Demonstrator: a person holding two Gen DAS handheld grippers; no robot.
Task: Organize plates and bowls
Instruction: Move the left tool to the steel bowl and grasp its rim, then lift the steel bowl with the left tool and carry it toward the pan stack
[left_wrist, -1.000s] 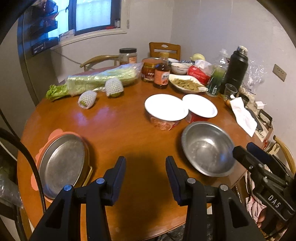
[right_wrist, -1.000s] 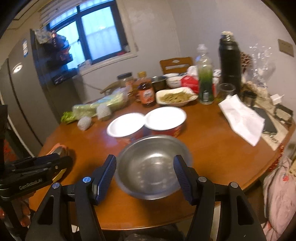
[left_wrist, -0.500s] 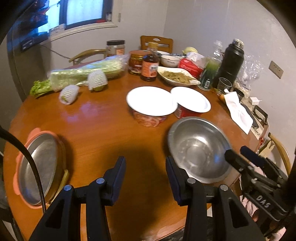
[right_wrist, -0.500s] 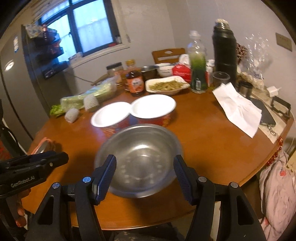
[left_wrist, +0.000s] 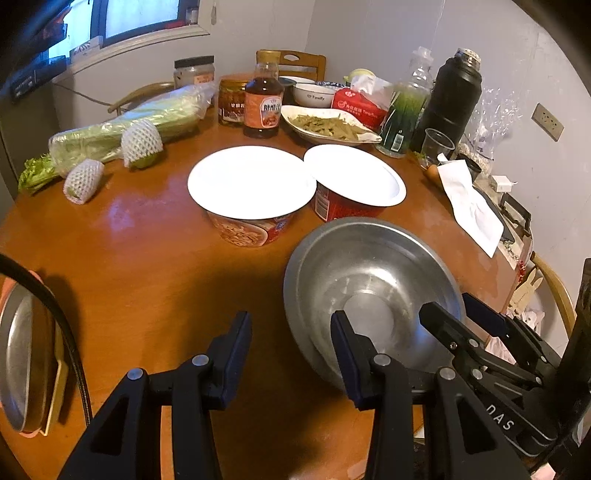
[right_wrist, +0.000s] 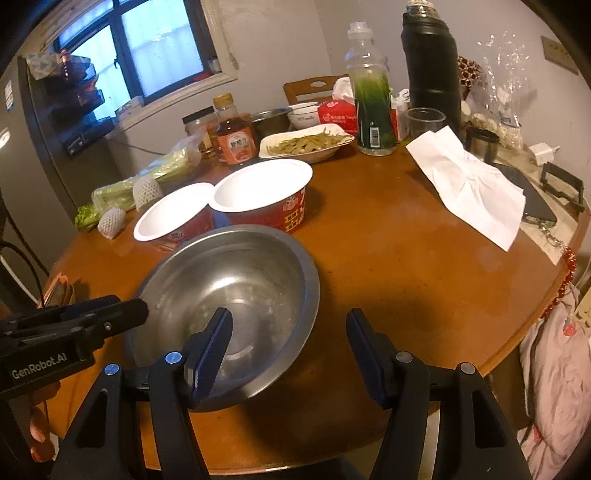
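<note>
A steel bowl sits near the front edge of the round wooden table; it also shows in the right wrist view. My left gripper is open, with its right finger at the bowl's near left rim. My right gripper is open and straddles the bowl's near right rim, its left finger inside the bowl. Two white-lidded instant noodle bowls stand behind it. A steel plate on a pink mat lies at the left edge.
At the back stand a dish of beans, a sauce bottle, jars, a green bottle, a black thermos and a cup. Wrapped greens and netted fruit lie at the left. A white napkin lies right.
Both grippers have moved forward and closed in on the steel bowl. The right gripper's left finger now reaches inside the bowl. The bowl itself has stayed put.
</note>
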